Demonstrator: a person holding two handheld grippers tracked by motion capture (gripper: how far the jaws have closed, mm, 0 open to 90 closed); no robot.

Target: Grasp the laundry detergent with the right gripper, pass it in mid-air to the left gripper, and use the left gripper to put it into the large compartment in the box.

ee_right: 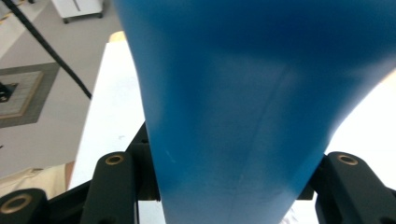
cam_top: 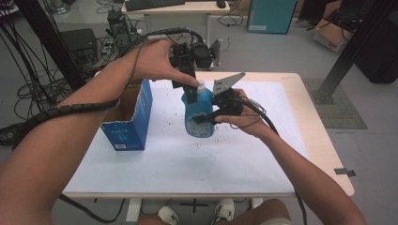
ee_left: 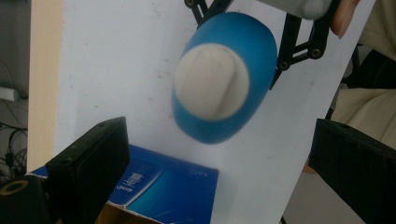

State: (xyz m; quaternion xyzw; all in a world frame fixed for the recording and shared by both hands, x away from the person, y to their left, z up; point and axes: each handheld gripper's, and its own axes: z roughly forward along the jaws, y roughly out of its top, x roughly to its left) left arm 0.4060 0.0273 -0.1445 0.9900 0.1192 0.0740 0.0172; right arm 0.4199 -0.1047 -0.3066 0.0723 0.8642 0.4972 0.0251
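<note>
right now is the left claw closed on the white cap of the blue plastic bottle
No, in the left gripper view the left claw stands open, short of the white cap of the blue plastic bottle.

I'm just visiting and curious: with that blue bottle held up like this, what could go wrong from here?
The right gripper alone clamps the blue plastic bottle by its smooth body, so it might slip or twist. The open left gripper hovers over the white cap; closing off-centre could knock the bottle askew. The open blue cardboard box stands close by and might get bumped.

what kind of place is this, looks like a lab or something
Probably a robotics or data-collection lab: cables tangled on the floor, a black metal frame post, and a desk with a keyboard behind the work table.
</note>
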